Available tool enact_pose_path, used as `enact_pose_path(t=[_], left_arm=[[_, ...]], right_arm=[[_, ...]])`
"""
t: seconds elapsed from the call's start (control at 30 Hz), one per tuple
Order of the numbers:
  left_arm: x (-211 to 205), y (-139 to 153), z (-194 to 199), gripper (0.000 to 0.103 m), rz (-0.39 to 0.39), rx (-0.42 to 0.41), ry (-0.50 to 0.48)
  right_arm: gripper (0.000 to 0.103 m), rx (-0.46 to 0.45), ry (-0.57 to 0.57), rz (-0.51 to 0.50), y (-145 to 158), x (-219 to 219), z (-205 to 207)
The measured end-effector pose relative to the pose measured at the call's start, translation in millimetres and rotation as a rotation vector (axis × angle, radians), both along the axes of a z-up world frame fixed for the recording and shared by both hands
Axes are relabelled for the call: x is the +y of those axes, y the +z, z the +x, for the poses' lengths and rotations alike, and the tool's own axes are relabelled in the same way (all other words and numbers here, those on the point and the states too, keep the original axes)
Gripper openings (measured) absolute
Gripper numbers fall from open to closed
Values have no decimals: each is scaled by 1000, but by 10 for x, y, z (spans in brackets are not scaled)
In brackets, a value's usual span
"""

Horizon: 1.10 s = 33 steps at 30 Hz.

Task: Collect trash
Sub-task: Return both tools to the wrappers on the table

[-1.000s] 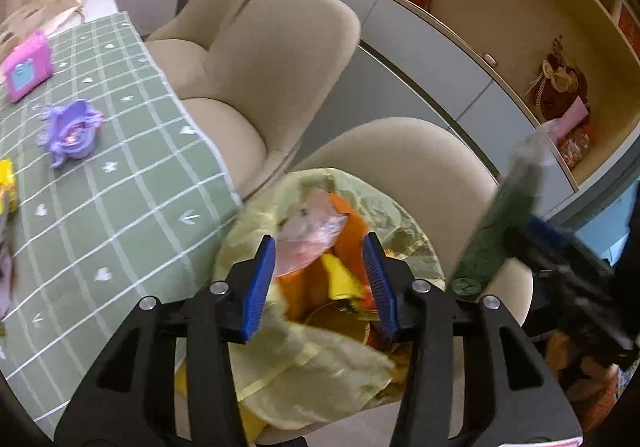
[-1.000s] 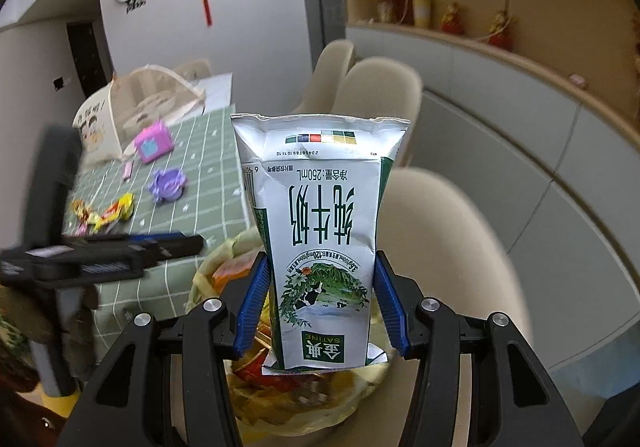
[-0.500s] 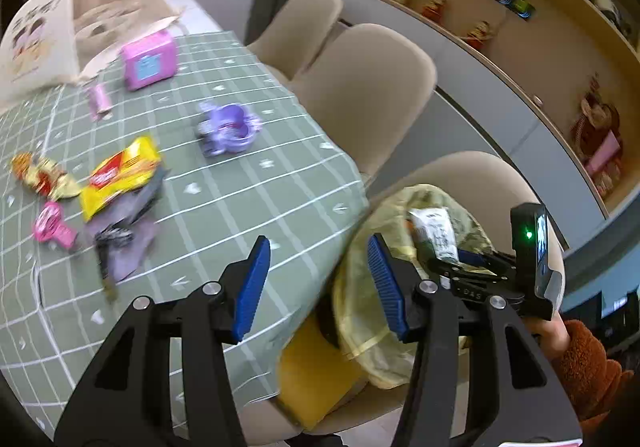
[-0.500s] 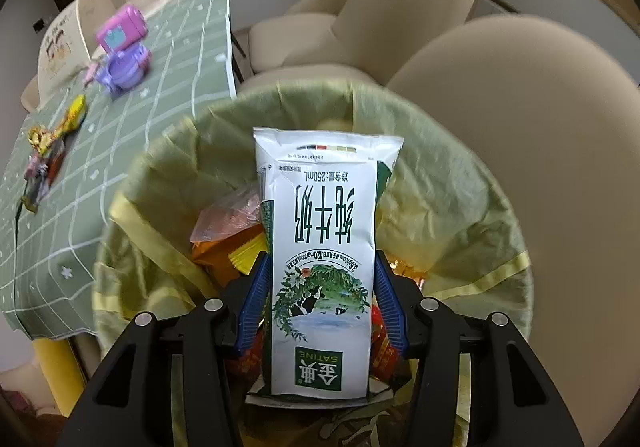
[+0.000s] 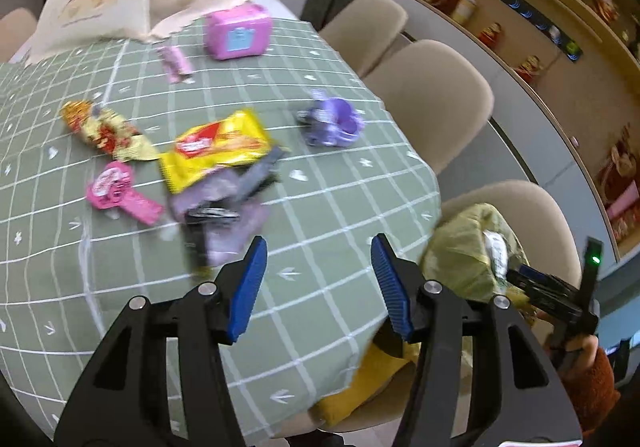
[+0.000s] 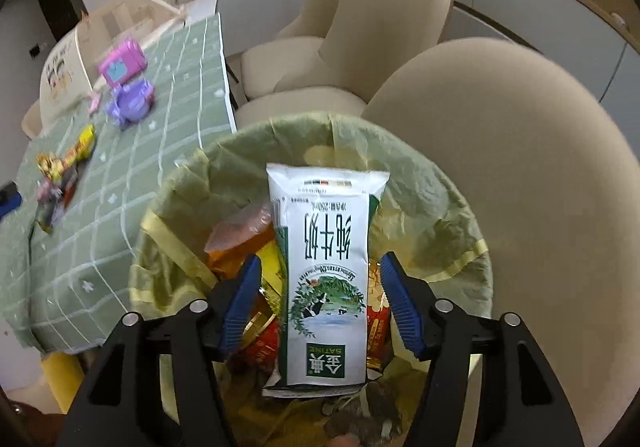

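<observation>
From the left wrist, the empty left tongs, blades apart, had swung from the bin bag to wrappers on the desk; from the right wrist, the right tongs had just parted, dropping the milk carton into that bag

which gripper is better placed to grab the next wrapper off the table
Left. The left gripper is open and empty over the green tablecloth, facing the yellow wrapper. The right gripper is over the trash bag, with the milk carton between its open jaws.
</observation>
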State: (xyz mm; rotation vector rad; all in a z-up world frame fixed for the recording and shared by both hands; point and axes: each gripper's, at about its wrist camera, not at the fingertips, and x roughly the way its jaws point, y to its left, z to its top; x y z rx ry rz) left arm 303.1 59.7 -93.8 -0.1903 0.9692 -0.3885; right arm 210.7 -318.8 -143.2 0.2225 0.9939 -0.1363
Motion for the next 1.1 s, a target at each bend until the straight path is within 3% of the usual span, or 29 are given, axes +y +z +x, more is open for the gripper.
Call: enact_pose_path(t=[0.17, 0.37, 0.47, 0.6, 0.8, 0.97, 1.1], left_arm=[[419, -14, 164, 52, -13, -9, 62], [924, 16, 432, 52, -8, -36, 140], [1186, 4, 589, 52, -20, -30, 167], [1435, 12, 914, 53, -47, -16, 175], [1390, 28, 1767, 55, -29, -47, 165], [1230, -293, 2616, 55, -16, 31, 203], [1128, -571, 3090, 55, 79, 69, 230]], right_arm=[[60, -107, -2, 19, 322, 132, -65], [60, -228, 111, 0, 775, 747, 258], [60, -216, 183, 31, 809, 1090, 583], [60, -219, 196, 57, 807, 1498, 936], [60, -241, 174, -28, 800, 2007, 1315], [60, -221, 139, -97, 713, 2214, 1517], [60, -163, 113, -161, 596, 2271, 1639]])
